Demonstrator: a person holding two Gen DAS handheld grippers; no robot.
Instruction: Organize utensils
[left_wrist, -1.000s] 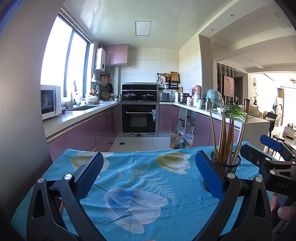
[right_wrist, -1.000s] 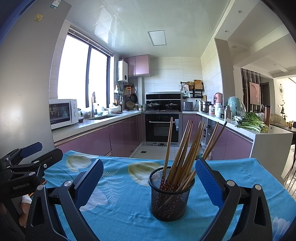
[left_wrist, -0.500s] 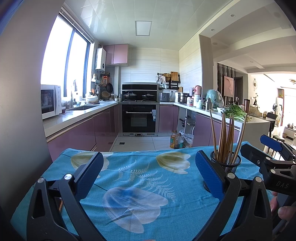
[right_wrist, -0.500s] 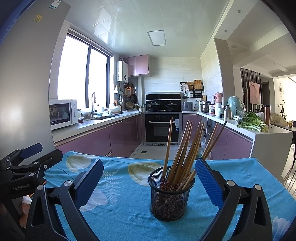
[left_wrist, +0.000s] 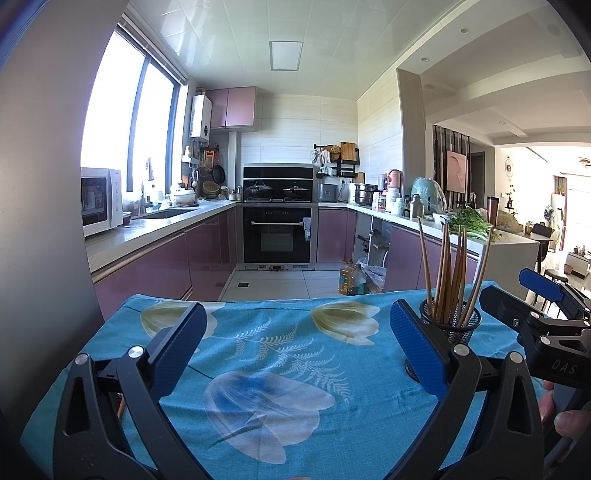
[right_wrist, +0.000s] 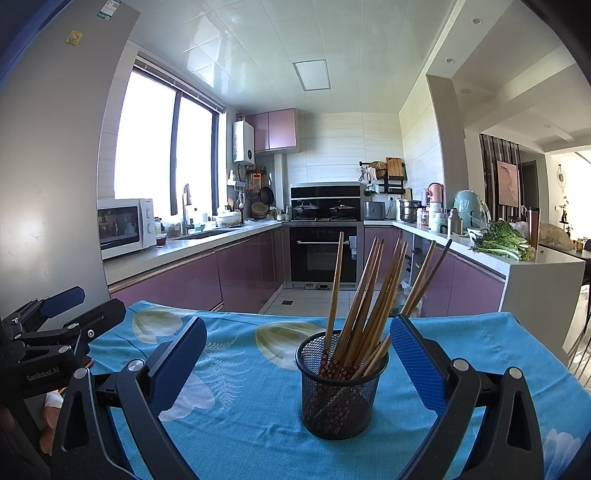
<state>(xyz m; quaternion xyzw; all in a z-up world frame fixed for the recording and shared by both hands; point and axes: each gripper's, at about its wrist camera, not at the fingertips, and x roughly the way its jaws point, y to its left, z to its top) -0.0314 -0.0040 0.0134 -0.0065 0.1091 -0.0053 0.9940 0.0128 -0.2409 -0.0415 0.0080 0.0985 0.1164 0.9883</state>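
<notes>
On the tabletop (right_wrist: 258, 424), spread with a blue flowered cloth (left_wrist: 280, 354), nothing lies loose that either view shows; the only things of the task in sight are already gathered. A black mesh cup (right_wrist: 338, 387) stands upright toward the right side of the cloth, and a bundle of chopsticks (right_wrist: 364, 295) leans fanned out inside it, tips up. The right tool (right_wrist: 295, 363) sits low in front of the cup with its jaws spread wide, one to either side of it and touching neither cup nor sticks. The left tool (left_wrist: 293, 343) is likewise wide and empty, over bare cloth well to the left of the cup. As I judge it, this is either the very start or the close of the job: no stick is held, none is out of place. If more is to be done, the next move calls for the right tool to go forward and narrow on the cup or on one stick without tipping the light cup.
</notes>
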